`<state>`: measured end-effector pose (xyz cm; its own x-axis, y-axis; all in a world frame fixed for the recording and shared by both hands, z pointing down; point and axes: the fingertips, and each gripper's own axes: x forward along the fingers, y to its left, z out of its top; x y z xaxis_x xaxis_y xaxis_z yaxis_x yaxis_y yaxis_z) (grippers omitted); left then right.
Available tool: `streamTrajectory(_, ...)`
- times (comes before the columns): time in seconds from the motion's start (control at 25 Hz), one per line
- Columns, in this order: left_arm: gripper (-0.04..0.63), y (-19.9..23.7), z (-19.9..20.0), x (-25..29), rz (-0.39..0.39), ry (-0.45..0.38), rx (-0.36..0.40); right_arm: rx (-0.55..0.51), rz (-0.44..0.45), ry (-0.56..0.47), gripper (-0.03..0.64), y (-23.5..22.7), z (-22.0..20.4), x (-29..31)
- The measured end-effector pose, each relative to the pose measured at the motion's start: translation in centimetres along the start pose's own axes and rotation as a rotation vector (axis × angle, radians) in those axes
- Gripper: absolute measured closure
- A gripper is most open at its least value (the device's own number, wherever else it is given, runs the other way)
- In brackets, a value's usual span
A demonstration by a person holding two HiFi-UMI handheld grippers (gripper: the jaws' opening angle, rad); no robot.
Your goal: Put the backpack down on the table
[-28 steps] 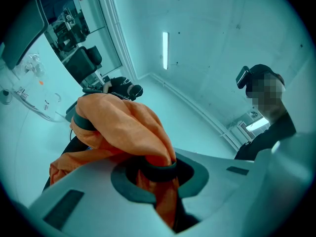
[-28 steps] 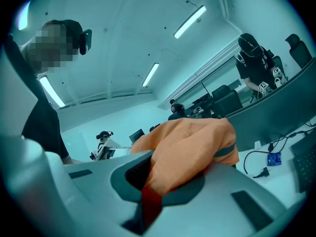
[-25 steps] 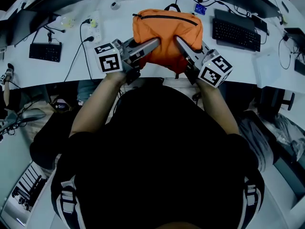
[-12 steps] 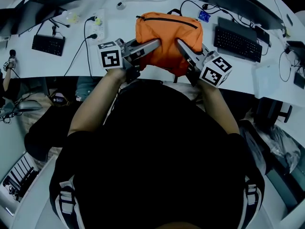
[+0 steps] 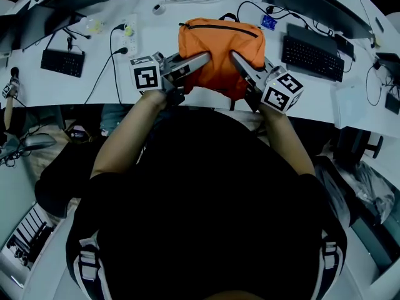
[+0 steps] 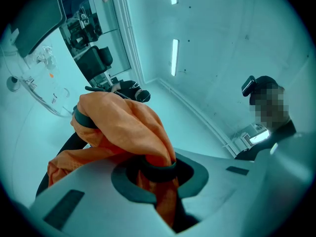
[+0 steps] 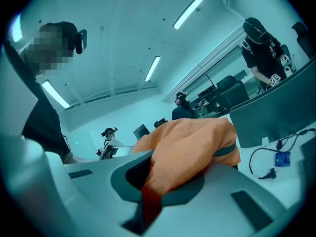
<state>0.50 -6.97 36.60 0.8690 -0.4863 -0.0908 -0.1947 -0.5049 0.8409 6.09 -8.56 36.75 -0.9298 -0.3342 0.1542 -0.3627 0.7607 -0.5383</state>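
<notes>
Left gripper (image 5: 205,56) and right gripper (image 5: 235,55) were both clamped on orange backpack (image 5: 220,42) fabric at the table's (image 5: 94,80) near edge. Left keyboard (image 5: 62,62) and right keyboard (image 5: 311,45) flanked it, with the power strip (image 5: 128,33) far left. Bag's underside was hidden, so table contact was unclear.

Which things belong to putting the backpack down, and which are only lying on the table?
Job: orange backpack; left gripper and right gripper, both shut on its fabric; table.
Lying about: black keyboard, small keyboard, power strip.
</notes>
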Motion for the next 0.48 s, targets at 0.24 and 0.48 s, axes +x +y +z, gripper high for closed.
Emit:
streamTrajectory(0.24,0.531,1.7,0.6,0.1,-0.011,0.048,-0.016,0.051,-0.034,-0.018,0.583,-1.4,-0.5,0.9)
streamTrajectory(0.48,0.531,3.7,0.3,0.1,-0.018,0.096,-0.041,0.079,-0.064,-0.010,0.583,-2.8,-1.6,1.7)
